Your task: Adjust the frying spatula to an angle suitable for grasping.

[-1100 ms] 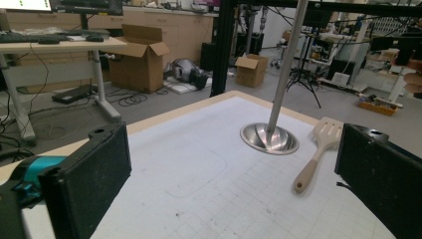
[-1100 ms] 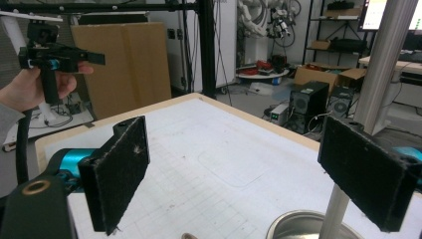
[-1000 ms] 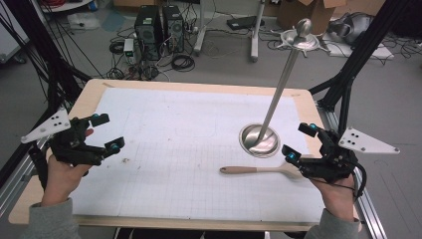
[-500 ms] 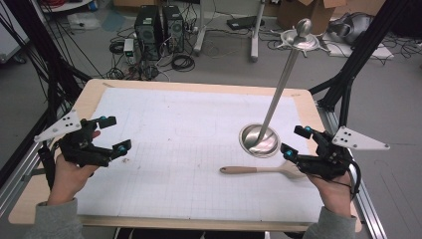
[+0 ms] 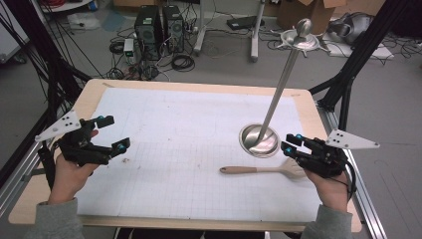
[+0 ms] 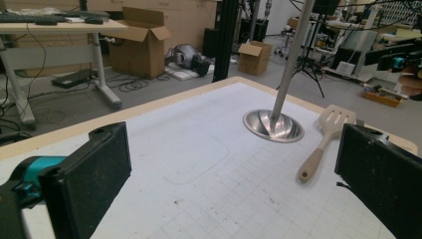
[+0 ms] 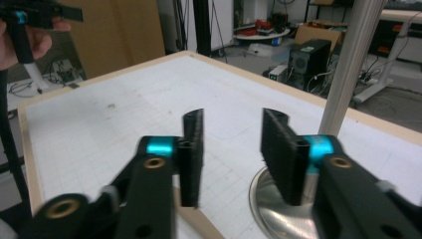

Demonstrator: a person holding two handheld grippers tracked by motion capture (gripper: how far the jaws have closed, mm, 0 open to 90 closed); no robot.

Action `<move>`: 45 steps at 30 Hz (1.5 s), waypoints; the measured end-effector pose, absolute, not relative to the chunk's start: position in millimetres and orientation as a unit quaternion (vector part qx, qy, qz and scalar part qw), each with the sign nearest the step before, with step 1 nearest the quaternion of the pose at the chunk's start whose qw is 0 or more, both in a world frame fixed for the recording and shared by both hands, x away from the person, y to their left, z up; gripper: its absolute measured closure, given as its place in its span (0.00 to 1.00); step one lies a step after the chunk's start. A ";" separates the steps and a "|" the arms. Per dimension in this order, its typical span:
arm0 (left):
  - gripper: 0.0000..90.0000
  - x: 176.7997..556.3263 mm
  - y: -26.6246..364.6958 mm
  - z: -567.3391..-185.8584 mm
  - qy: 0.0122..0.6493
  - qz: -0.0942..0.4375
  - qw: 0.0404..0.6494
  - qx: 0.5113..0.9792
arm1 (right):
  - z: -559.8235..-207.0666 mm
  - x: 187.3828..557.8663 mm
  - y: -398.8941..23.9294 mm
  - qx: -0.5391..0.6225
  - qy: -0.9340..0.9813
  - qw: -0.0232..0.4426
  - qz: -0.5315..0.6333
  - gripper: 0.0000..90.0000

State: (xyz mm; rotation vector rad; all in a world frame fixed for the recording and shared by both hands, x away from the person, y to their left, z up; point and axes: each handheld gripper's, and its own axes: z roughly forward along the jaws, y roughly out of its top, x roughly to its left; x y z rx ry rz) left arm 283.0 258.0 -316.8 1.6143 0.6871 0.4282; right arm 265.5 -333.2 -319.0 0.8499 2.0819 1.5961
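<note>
Nearest you, your right gripper point(image 5: 291, 144) hovers just over the slotted head of the spatula point(image 5: 263, 170), jaws parted and holding nothing, while your left gripper point(image 5: 110, 133) waits well apart at the table's point(image 5: 199, 84) left side, jaws spread wide and likewise bare. The spatula lies flat, handle pointing left; judged from this, the step is a pickup, so lower squarely and close across the neck rather than the thin head. Just beyond, mind the stand point(image 5: 260, 140) and its leaning pole point(image 5: 281, 82) when you lift.
</note>
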 end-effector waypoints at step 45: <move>0.02 289.4 260.6 -326.9 0.312 0.178 0.612 0.705 | -393.6 304.1 -319.0 0.352 0.800 0.119 0.471 1.00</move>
